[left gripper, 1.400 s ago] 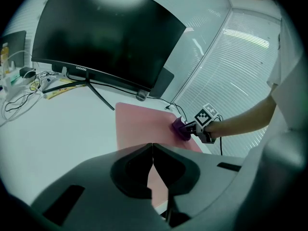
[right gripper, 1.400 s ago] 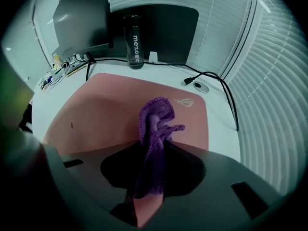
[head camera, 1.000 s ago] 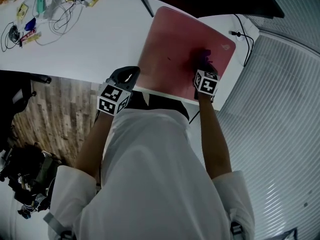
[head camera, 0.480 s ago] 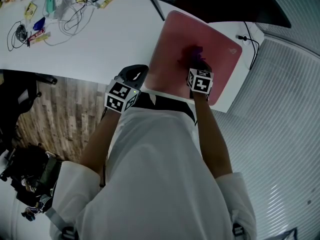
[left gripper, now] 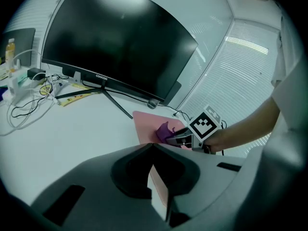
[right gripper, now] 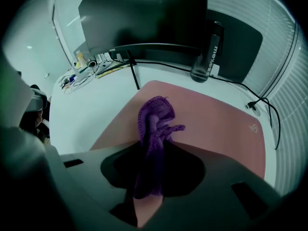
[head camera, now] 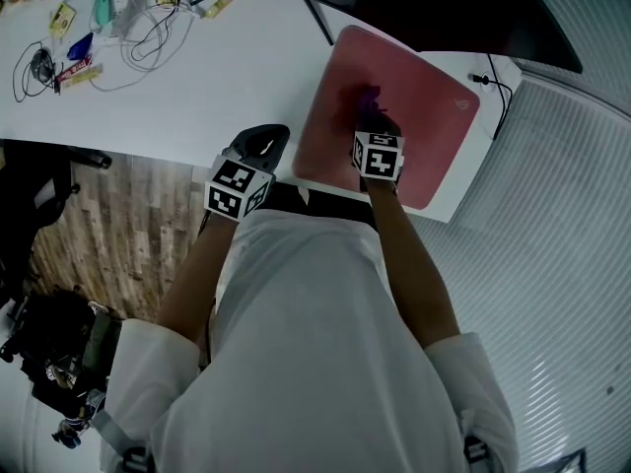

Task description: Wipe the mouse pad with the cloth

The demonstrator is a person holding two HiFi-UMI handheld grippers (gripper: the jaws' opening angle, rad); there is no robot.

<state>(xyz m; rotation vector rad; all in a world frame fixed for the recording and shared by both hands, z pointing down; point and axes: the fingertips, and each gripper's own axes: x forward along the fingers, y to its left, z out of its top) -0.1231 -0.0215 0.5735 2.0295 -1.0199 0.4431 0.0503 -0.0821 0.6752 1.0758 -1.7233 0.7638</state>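
Observation:
A pink mouse pad (head camera: 424, 116) (right gripper: 216, 124) (left gripper: 144, 124) lies on the white desk (head camera: 217, 77), under the dark monitor. My right gripper (head camera: 367, 116) (right gripper: 154, 143) is shut on a purple knitted cloth (right gripper: 155, 124) (head camera: 367, 99) (left gripper: 163, 131), and the cloth rests on the left half of the pad. My left gripper (head camera: 261, 144) (left gripper: 153, 150) hovers at the desk's near edge, just left of the pad, jaws together with nothing between them.
A curved monitor (left gripper: 120, 42) on a thin-legged stand (left gripper: 103, 88) stands behind the pad. A dark bottle (right gripper: 206, 52) sits at the pad's far edge. A black cable (head camera: 493, 87) runs at the desk's right corner. Cables and small items (head camera: 89, 28) clutter the far left.
My right gripper has slid the cloth leftward across the pad, from the right of its middle to its left half. The left gripper has barely moved.

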